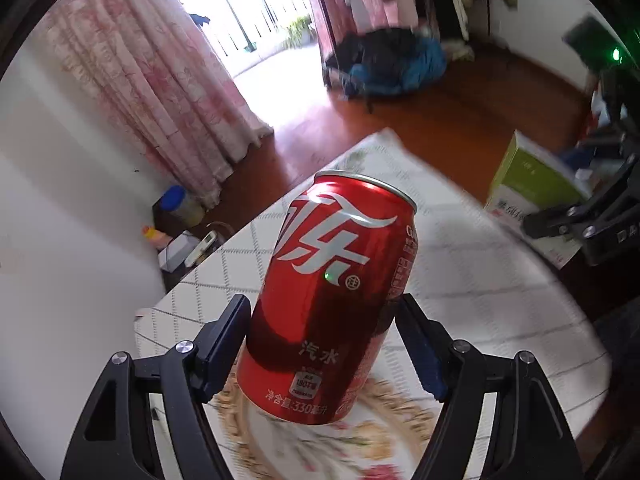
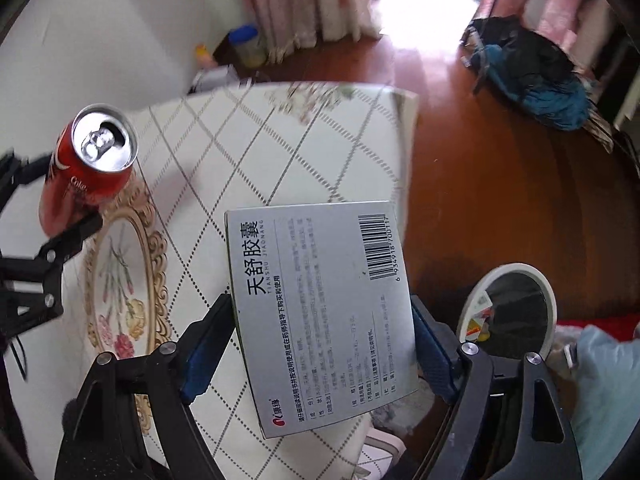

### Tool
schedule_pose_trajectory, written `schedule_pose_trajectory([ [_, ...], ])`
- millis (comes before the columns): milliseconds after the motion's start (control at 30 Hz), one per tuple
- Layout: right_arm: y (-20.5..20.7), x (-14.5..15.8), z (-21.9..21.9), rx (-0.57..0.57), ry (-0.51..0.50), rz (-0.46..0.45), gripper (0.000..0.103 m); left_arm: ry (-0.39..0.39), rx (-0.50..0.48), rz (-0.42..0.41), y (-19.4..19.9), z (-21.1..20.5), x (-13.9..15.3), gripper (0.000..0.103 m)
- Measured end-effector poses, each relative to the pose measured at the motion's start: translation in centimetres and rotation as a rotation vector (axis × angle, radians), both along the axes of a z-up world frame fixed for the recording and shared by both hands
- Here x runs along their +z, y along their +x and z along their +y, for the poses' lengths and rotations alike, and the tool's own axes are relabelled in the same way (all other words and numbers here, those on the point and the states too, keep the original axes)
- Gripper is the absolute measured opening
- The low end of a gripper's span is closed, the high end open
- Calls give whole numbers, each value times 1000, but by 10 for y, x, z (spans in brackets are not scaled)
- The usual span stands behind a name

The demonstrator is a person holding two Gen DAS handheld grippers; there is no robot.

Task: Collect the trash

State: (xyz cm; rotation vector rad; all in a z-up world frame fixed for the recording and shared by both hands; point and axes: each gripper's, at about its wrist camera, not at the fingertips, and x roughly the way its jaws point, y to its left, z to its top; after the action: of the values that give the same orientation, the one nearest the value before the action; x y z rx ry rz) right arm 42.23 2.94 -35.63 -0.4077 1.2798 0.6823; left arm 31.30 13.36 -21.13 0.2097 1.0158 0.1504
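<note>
My left gripper [image 1: 324, 316] is shut on a red cola can [image 1: 332, 296], held tilted above the table with the white diamond-pattern cloth [image 1: 460, 280]. The can [image 2: 86, 172] is open at the top and also shows at the left of the right wrist view, between the left gripper's fingers [image 2: 76, 234]. My right gripper [image 2: 322, 340] is shut on a flat grey medicine box [image 2: 320, 312] with a barcode, held above the table's right edge. That box [image 1: 536, 196] and the right gripper's fingers [image 1: 560, 216] show at the right of the left wrist view.
A round white-rimmed bin [image 2: 516, 308] with some rubbish in it stands on the wooden floor [image 2: 500, 184] just right of the box. A dark and blue bag [image 2: 532, 76] lies on the floor farther off. Bottles [image 1: 176, 208] stand by the pink curtain.
</note>
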Motion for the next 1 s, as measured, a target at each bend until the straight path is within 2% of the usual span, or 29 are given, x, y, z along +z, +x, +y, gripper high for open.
schedule_pose_trajectory([
  [267, 11, 73, -90, -146, 128, -99, 85, -175, -8, -140, 10, -73, 50, 71],
  [333, 17, 88, -117, -186, 148, -122, 85, -219, -33, -156, 21, -93, 57, 65],
  [467, 34, 112, -179, -281, 154, -170, 85, -321, -70, -156, 50, -132, 57, 63],
  [533, 42, 112, -209, -334, 135, -185, 85, -388, -84, -146, 70, -152, 49, 63],
  [600, 53, 100, -235, -382, 111, -178, 85, -457, -81, -105, 97, -168, 33, 63],
  [667, 69, 78, -262, -447, 76, -151, 85, -478, -87, -53, 129, -185, 10, 63],
  [733, 92, 48, -284, -501, 23, -129, 85, -504, -81, 8, 158, -200, -17, 62],
  [767, 110, 23, -295, -535, -14, -110, 85, -519, -64, 47, 172, -203, -34, 62],
  [800, 121, 5, -302, -558, -15, -87, 85, -532, -49, 84, 183, -209, -49, 63],
  [833, 134, -15, -309, -592, -33, -71, 85, -537, -42, 105, 191, -212, -60, 64],
  [900, 157, -60, -314, -611, -69, -27, 85, -495, -20, 150, 209, -218, -88, 64],
  [967, 173, -97, -315, -614, -89, 24, 85, -483, 5, 170, 218, -221, -108, 69],
  [1000, 179, -112, -315, -620, -106, 38, 85, -477, 26, 185, 223, -219, -121, 76],
])
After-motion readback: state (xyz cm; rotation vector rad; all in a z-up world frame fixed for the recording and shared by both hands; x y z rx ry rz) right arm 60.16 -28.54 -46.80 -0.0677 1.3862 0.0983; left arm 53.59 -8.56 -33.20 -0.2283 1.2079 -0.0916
